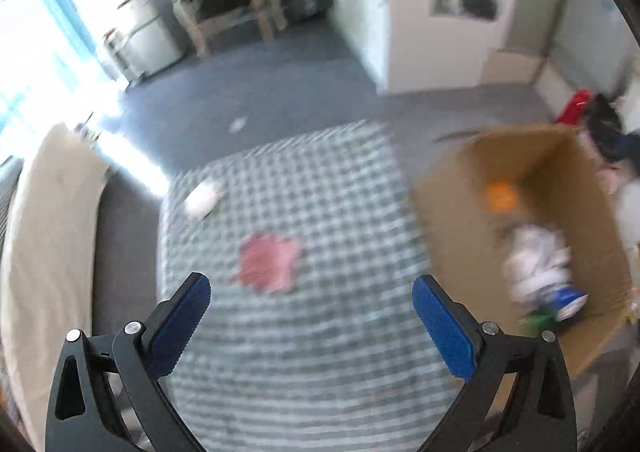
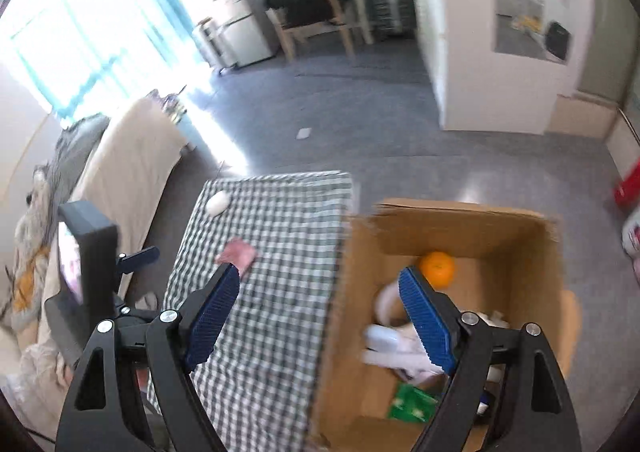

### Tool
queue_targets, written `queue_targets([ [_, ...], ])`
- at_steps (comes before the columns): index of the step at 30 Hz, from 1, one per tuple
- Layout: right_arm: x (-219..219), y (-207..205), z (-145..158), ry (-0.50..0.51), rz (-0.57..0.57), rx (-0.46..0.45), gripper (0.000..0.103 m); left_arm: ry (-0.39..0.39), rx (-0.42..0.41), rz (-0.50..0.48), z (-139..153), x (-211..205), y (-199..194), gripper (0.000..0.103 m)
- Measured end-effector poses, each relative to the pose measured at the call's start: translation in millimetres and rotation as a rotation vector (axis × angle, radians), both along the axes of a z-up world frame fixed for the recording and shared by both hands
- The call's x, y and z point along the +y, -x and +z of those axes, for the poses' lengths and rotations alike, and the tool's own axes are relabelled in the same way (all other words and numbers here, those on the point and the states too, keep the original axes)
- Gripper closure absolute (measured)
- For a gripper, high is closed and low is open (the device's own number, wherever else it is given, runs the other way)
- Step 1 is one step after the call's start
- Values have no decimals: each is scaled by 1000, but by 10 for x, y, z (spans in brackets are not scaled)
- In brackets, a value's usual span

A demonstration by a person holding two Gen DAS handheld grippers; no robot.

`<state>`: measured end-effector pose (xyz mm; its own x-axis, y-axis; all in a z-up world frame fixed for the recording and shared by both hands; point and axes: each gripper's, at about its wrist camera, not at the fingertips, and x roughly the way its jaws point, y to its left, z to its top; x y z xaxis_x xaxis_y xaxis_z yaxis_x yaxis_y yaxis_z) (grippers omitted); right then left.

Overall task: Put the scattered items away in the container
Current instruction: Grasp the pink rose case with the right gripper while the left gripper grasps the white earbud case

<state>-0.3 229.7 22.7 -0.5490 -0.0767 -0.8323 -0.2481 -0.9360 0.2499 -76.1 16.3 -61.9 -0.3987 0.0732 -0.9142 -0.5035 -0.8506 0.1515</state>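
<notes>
A pink, flat item (image 1: 270, 262) lies on the checked tablecloth (image 1: 312, 372), just ahead of my left gripper (image 1: 311, 294), which is open and empty. A white oval object (image 1: 203, 199) rests nearer the table's far left corner. The cardboard box (image 1: 448, 212) stands to the right of the table with an orange (image 1: 501, 196) and white and green items inside. In the right wrist view my right gripper (image 2: 320, 284) is open and empty above the edge between the tablecloth (image 2: 272, 332) and the box (image 2: 348, 316). The orange (image 2: 438, 269), pink item (image 2: 239, 252) and white object (image 2: 218, 202) show there too.
A beige sofa (image 1: 48, 244) runs along the table's left side. The left gripper's black body (image 2: 90, 264) shows at the left of the right wrist view. Grey carpet (image 2: 360, 124) stretches beyond, with a chair and desk (image 2: 316, 8) and a white wall column (image 2: 480, 52).
</notes>
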Motion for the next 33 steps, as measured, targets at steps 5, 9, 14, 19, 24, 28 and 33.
queue_targets([
  [5, -597, 506, -526, 25, 71, -80, 21, 64, -20, 65, -554, -683, 434, 0],
  [9, -984, 920, -1047, 39, 77, -166, 21, 50, -6, 41, -695, -950, 856, 0],
  [14, -1271, 1332, -1492, 63, 6, -215, 21, 12, 16, -39, -848, -1018, 1432, 0],
  [19, -1516, 1533, -1819, 37, -78, -236, 21, -12, 55, -140, -1004, -880, 1674, 0],
  [24, -1717, 1569, -2072, -36, -143, -236, 21, -61, 36, -177, -1149, -775, 1868, 0],
  [28, -1773, 1628, -2272, -33, -180, -263, 21, -73, 13, -187, -1284, -715, 2007, 0],
  [33, -1849, 1729, -2467, -44, -201, -287, 21, -78, -4, -202, -1373, -648, 2052, 0],
])
